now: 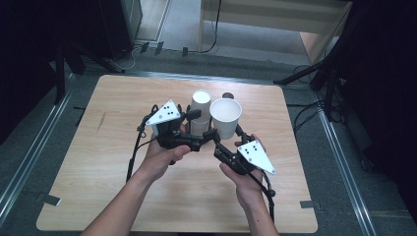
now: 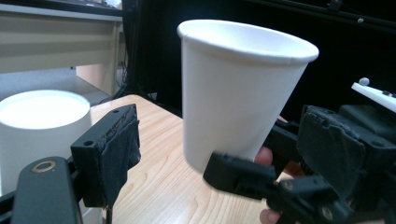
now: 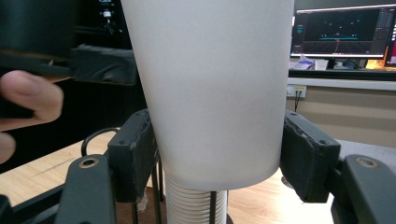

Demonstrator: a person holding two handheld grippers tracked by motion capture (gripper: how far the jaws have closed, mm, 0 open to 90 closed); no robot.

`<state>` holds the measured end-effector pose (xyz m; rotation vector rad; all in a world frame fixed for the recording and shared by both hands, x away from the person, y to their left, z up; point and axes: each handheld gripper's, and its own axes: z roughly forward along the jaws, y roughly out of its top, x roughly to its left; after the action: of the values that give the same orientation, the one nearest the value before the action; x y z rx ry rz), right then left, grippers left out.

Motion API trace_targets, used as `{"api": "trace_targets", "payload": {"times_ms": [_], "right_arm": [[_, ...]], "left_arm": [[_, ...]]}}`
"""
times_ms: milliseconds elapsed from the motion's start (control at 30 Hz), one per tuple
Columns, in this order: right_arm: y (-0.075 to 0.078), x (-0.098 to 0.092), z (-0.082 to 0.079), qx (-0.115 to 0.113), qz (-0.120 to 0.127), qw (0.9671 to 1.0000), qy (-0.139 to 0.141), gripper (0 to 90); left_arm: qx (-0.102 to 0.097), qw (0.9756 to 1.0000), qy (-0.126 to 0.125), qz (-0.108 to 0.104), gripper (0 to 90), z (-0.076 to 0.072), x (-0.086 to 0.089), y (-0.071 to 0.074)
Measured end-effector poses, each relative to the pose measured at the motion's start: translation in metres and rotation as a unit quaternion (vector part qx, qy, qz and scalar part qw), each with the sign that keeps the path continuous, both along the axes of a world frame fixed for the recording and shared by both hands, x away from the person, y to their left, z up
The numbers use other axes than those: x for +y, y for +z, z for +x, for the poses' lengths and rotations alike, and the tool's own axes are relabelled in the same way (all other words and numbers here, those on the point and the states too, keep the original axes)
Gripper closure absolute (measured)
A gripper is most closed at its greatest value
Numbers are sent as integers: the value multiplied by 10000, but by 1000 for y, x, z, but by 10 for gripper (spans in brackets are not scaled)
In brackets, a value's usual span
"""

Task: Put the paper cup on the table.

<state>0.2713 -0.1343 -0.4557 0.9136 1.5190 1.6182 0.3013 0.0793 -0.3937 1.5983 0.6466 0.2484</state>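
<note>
White paper cup (image 3: 210, 88) sits clamped near its base between the right gripper (image 3: 212, 158) pads, lifted clear above the nested cup stack (image 3: 194, 205). Left gripper (image 2: 219, 154) stands partly open, nothing between its jaws, the stack just outside its left jaw. Recommend keeping the cup upright without crushing it. Wooden table (image 1: 118, 147) is bare; the surrounding room is dark.

Lit monitor (image 3: 342, 31) on a desk (image 3: 341, 84) beyond the wooden table (image 1: 123, 162).
</note>
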Motion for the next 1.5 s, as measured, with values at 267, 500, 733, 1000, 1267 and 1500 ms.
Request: {"api": "trace_targets", "payload": {"times_ms": [267,500,733,1000,1267,1500], "right_arm": [[-2,11,-5,-15,-198,9997,123,332],[-3,17,-6,-12,-337,9993,173,329],[-1,18,-4,211,-450,9985,210,315],[14,19,-3,395,-714,9961,345,222],[19,17,-3,356,-756,9961,291,218],[21,18,-2,374,-764,9960,282,222]], "left_arm": [[-146,9996,40,232,152,-1,-14,12],[-174,9993,123,313,248,-1,-12,12],[-247,9979,176,580,291,-2,-13,11],[-285,9954,132,901,296,-3,-19,7],[-259,9942,179,1026,299,-3,-22,5],[-258,9939,159,1063,297,-4,-21,5]]}}
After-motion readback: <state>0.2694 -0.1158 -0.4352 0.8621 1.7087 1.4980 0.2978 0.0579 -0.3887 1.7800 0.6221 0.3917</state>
